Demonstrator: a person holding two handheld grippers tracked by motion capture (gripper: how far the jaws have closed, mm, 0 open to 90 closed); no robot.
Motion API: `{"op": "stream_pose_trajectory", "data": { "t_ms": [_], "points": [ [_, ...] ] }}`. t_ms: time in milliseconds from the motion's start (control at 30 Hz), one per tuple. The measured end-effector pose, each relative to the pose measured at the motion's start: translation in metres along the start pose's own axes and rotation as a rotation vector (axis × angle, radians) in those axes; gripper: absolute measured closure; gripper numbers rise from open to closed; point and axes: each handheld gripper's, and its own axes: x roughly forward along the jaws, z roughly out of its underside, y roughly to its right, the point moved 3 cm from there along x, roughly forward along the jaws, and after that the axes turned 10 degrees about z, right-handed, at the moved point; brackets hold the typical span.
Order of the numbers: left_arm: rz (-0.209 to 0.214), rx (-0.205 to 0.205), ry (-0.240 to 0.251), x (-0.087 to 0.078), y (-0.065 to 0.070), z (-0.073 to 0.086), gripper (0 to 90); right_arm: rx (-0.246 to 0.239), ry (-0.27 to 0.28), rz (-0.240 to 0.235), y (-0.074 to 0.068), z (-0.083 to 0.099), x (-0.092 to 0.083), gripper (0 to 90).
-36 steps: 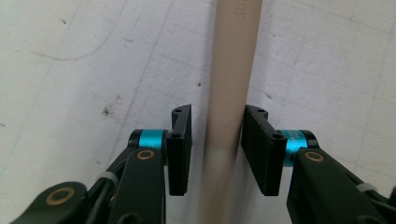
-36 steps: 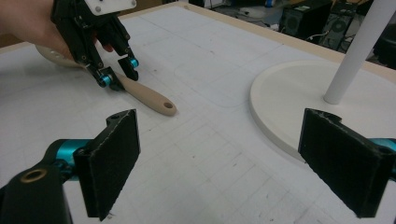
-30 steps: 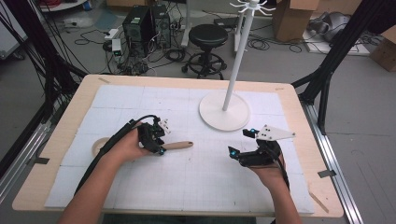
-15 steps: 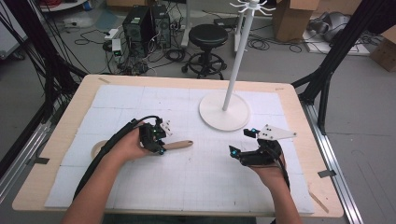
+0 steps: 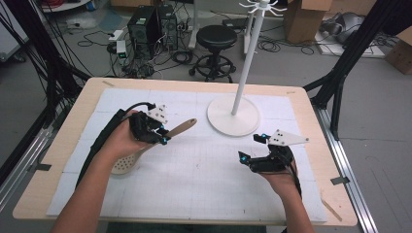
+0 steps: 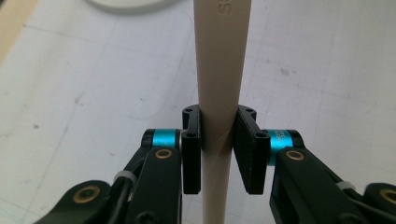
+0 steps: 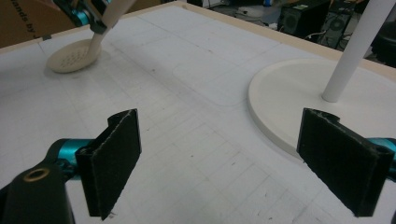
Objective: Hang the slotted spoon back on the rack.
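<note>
Your slotted spoon (image 5: 145,148) is pinched at mid-handle in the left claw (image 5: 163,137), tilted so the handle end points up toward the white stand (image 5: 233,116), its perforated bowl low over the tabletop (image 5: 204,184), possibly touching it, though that's hard to tell. So the pick-up looks done; hanging it on the stand is probably what remains. Your right claw (image 5: 248,148) rests wide open and empty, near the stand's base.
</note>
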Motion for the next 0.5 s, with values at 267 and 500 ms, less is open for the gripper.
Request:
{"op": "stream_pose_trajectory", "data": {
  "t_ms": [267,500],
  "points": [
    [0.011,-0.014,0.116,-0.036,-0.008,-0.020,74.0,0.003,0.002,0.000,0.001,0.000,0.000,12.5],
    [0.054,-0.007,0.209,-0.060,-0.011,-0.041,73.9,0.005,0.002,-0.003,0.000,0.000,-0.001,12.5]
  ]
}}
